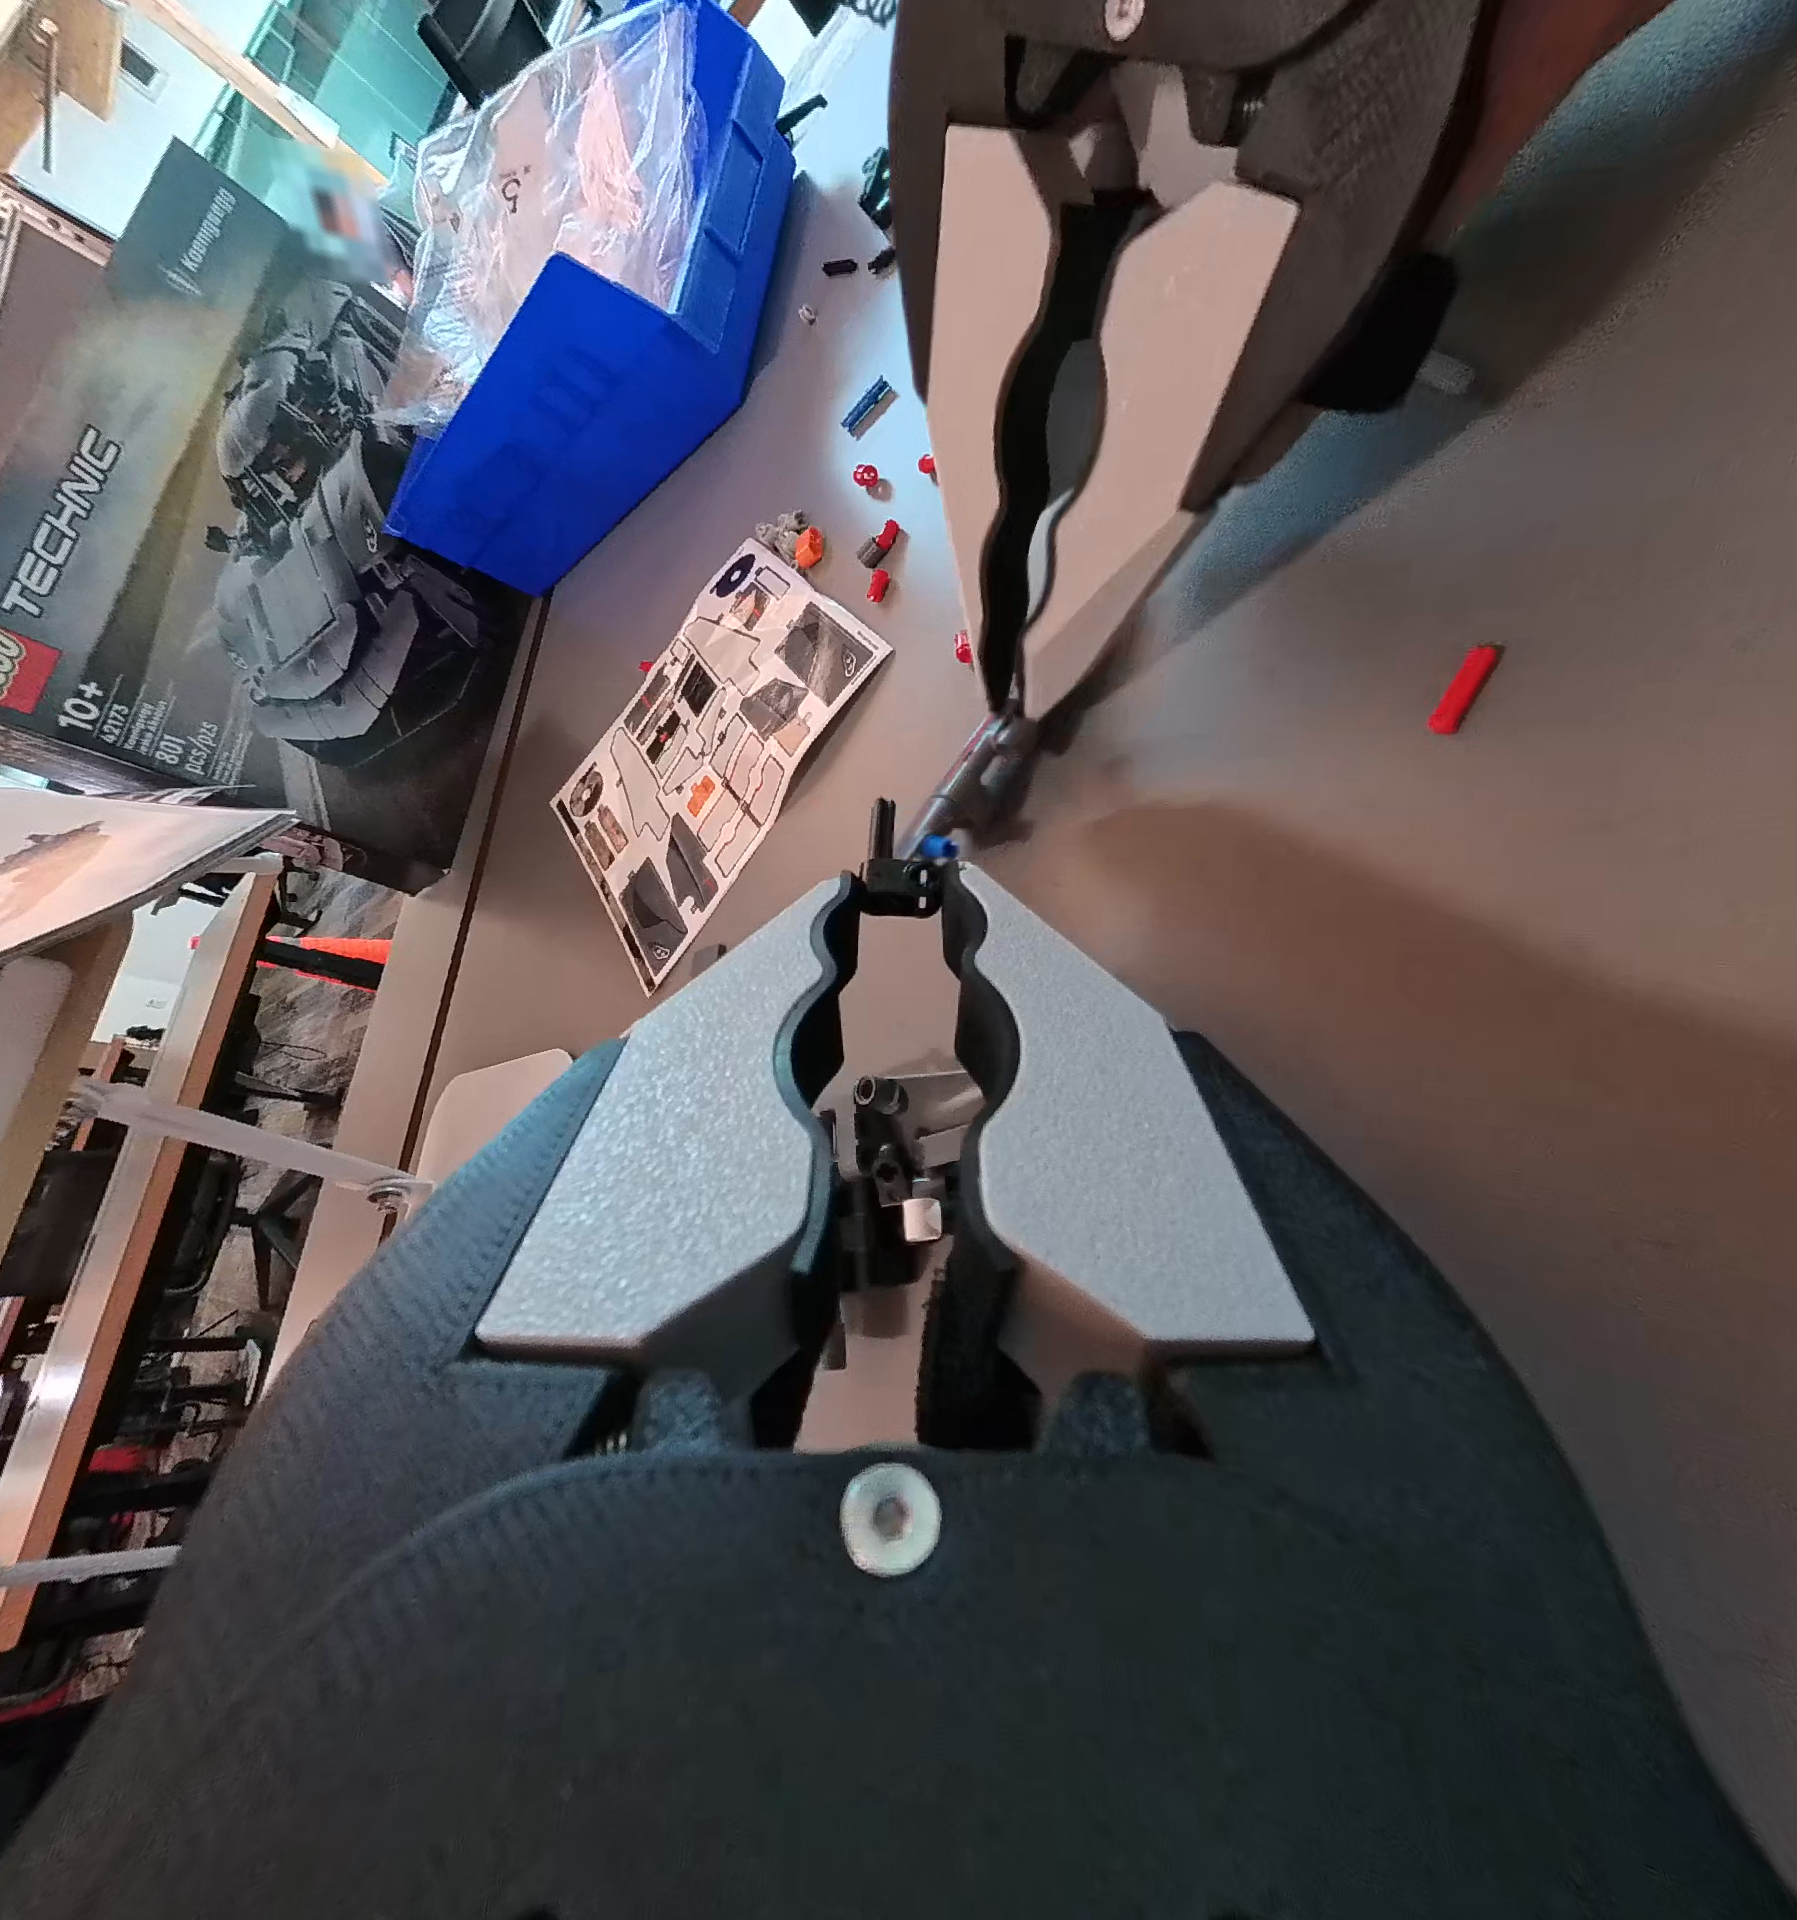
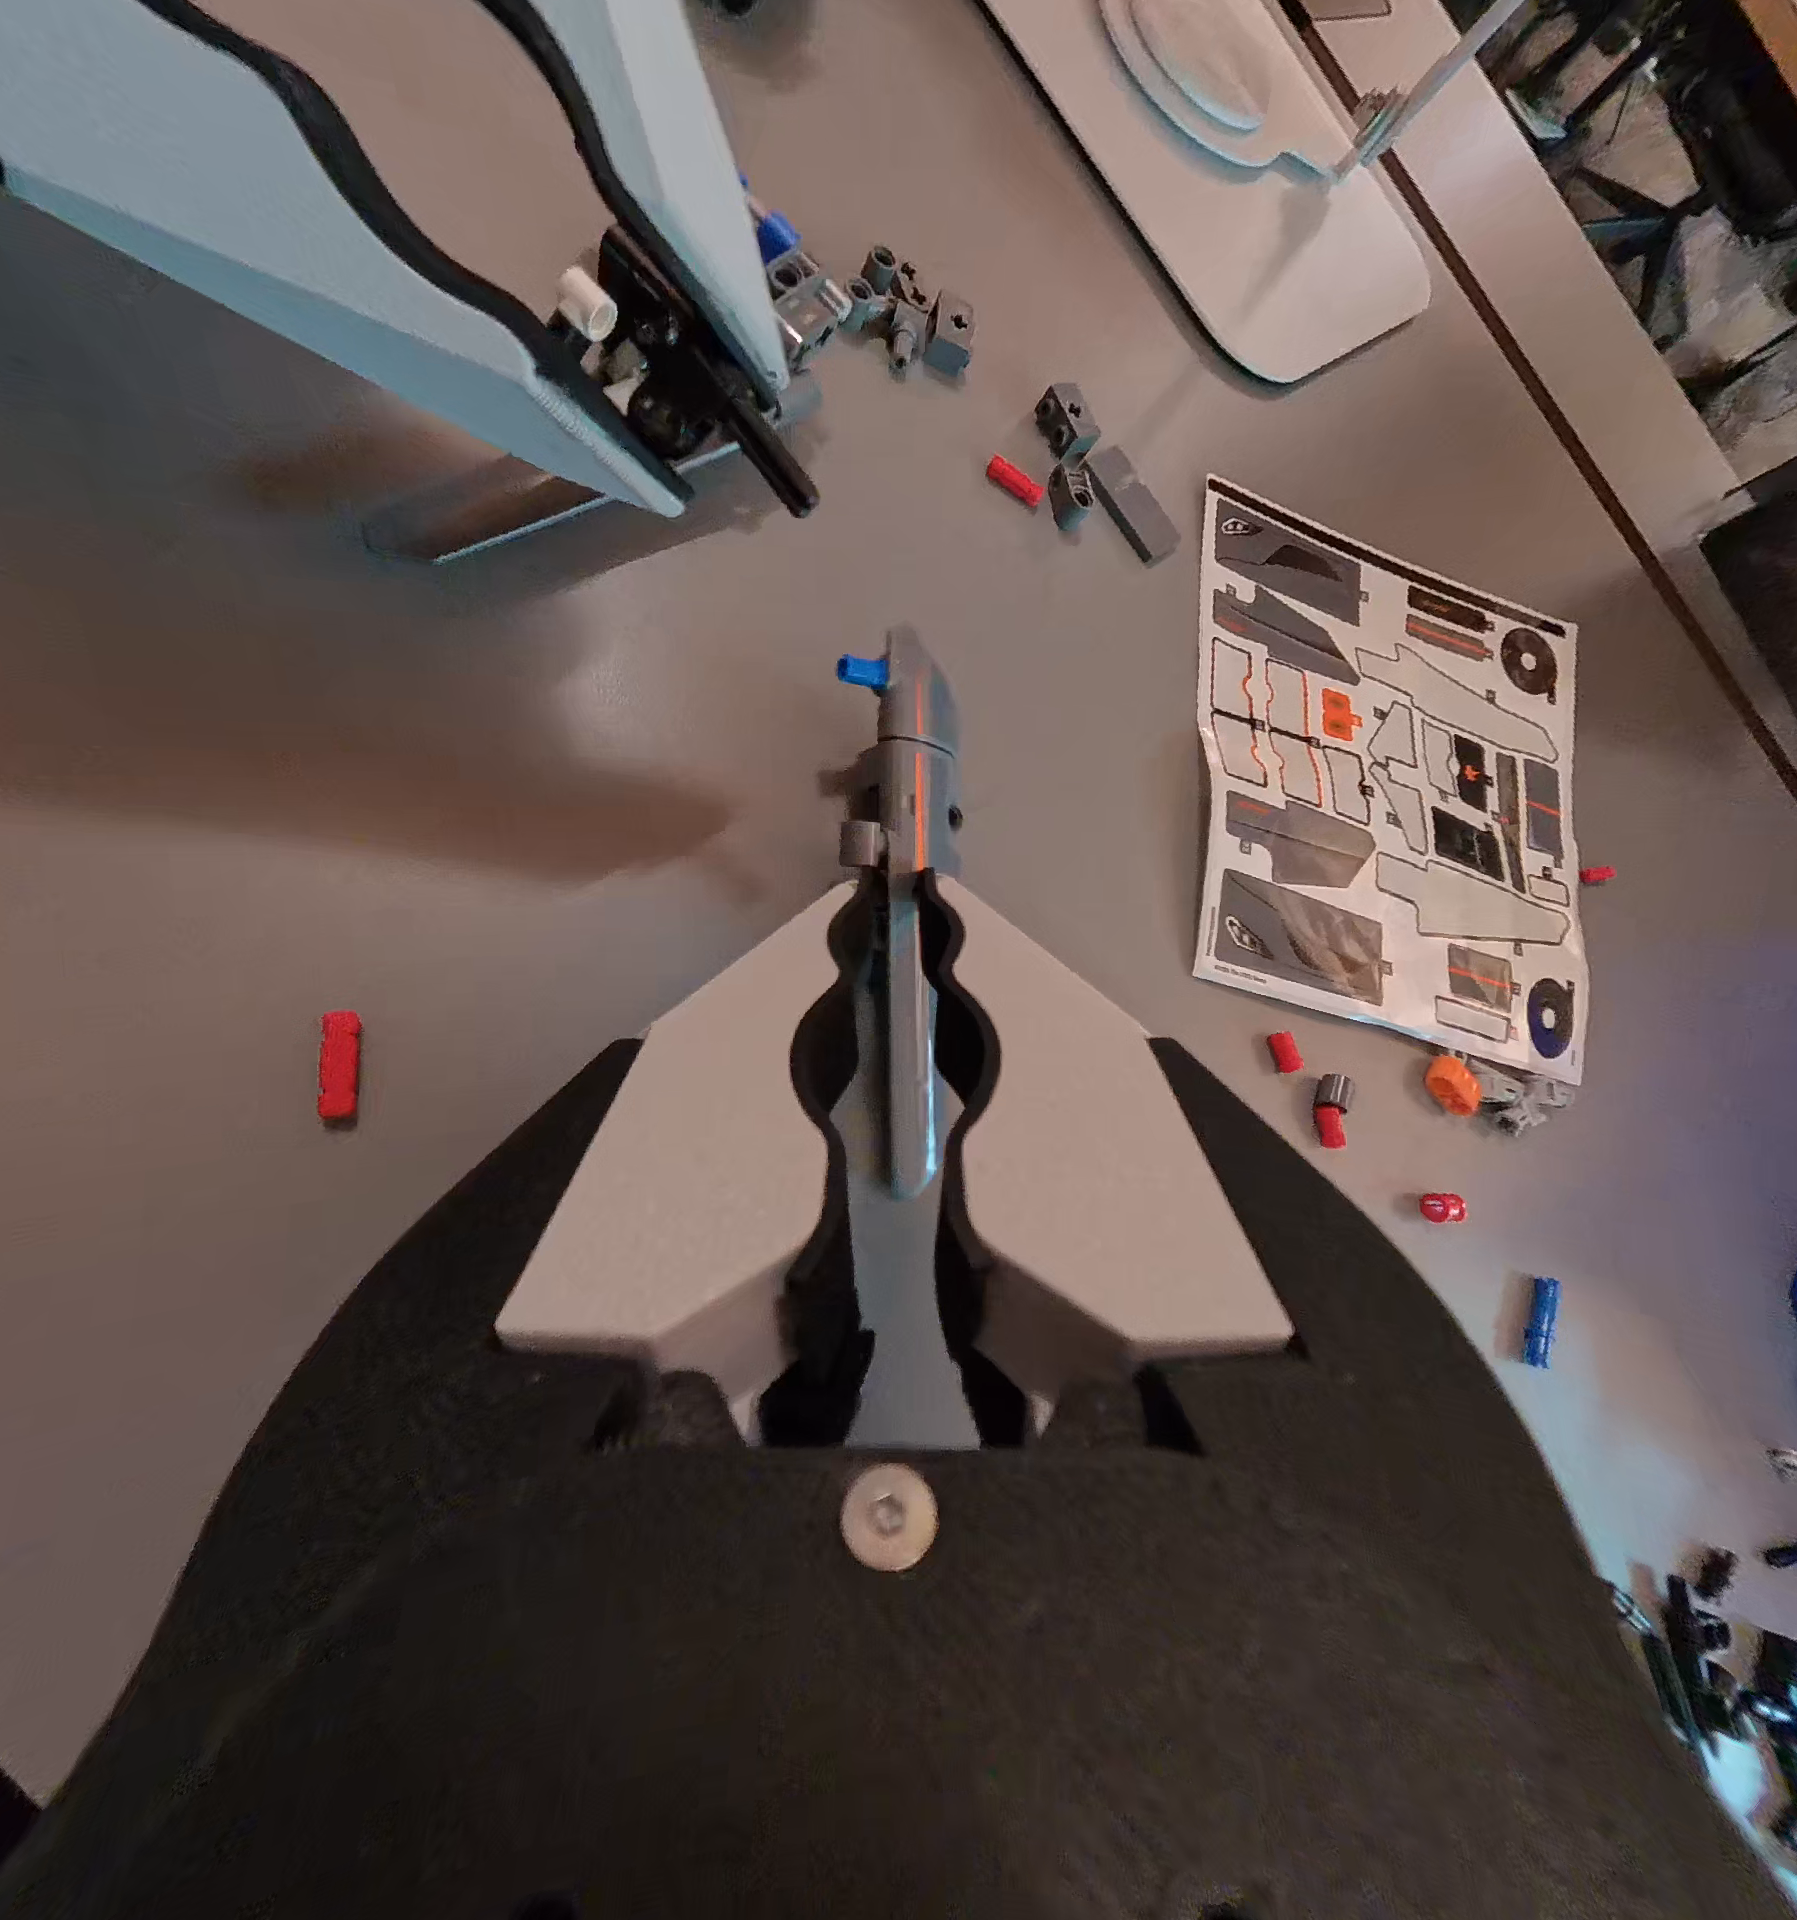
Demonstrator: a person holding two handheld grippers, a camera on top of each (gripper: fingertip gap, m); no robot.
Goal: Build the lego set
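Right gripper (image 2: 889, 883) is clamped on a grey panel (image 2: 920, 769) w/ an orange stripe; panel sticks out past the tips above the table (image 2: 458, 1299), a blue pin (image 2: 861, 670) at its far end. Left gripper (image 1: 899, 883) is closed on a black assembly (image 1: 889, 888), held just beside the panel's end. Sticker sheet (image 2: 1393, 790), loose red, grey & blue bits lie on the table. Lego box (image 1: 198, 540) & blue bin (image 1: 613, 343) stand on the table beyond the sheet.
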